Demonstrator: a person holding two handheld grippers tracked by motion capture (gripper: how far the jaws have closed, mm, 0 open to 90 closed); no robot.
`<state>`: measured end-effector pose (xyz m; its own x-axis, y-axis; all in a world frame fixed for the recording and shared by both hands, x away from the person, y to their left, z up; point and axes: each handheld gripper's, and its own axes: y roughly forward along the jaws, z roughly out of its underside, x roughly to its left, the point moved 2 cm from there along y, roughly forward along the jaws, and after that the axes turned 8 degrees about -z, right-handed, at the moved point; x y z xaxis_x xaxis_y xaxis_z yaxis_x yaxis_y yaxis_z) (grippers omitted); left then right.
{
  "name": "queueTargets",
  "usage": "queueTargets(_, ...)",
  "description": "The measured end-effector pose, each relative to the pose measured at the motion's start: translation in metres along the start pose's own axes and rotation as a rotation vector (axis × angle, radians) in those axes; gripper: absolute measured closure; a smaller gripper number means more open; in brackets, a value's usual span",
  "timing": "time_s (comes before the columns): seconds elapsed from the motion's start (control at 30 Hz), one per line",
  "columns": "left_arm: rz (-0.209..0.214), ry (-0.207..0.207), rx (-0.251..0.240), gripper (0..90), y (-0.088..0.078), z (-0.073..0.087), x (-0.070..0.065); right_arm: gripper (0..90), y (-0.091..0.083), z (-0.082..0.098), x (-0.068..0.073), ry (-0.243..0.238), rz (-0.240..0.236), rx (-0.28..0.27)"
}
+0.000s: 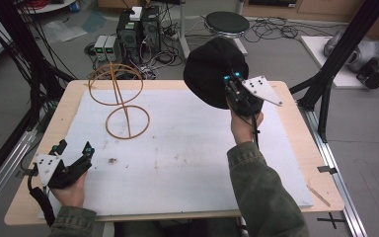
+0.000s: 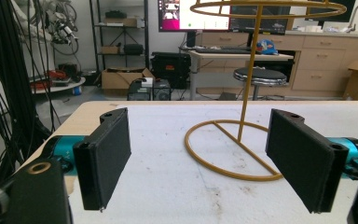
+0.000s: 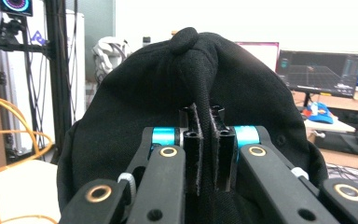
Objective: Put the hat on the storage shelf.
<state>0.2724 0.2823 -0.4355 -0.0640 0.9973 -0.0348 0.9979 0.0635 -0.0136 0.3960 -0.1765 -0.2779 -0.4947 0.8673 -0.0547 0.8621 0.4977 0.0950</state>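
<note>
Black cap (image 1: 212, 69), crown fabric pinched between the closed jaws of the right gripper (image 1: 237, 81), is held up in the air over the table's (image 1: 296, 133) far right side, well apart from the yellow wire hat stand (image 1: 121, 98) at far left. Left gripper (image 1: 74, 153) rests near the table's near-left corner, jaws wide apart and empty. Judgement: cap lifted; placing it on the stand likely remains.

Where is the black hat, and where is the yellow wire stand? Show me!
black hat (image 1: 209, 69), high view, on its rounded top, held up by the right tool.
yellow wire stand (image 1: 127, 122), high view, on the post just above its bottom ring on the white mat.
</note>
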Motion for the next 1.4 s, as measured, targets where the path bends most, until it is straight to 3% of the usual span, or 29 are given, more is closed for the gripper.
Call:
queueTargets(0.23,0.000,0.001,-0.005,22.2,0.000,-0.001,-0.002,86.6,0.025,-0.004,0.020,0.003,-0.056,0.008)
queueTargets(0.63,0.003,-0.004,-0.006,22.2,0.000,-0.001,0.001,86.6,0.069,-0.009,0.062,0.050,-0.146,0.000)
queueTargets(1.1,-0.009,-0.004,-0.008,22.2,-0.005,-0.001,0.006,87.0,0.108,-0.013,0.102,0.097,-0.221,-0.019)
queueTargets(1.4,-0.011,-0.006,-0.007,22.2,-0.005,-0.001,0.008,87.0,0.131,-0.023,0.141,0.095,-0.298,-0.038)
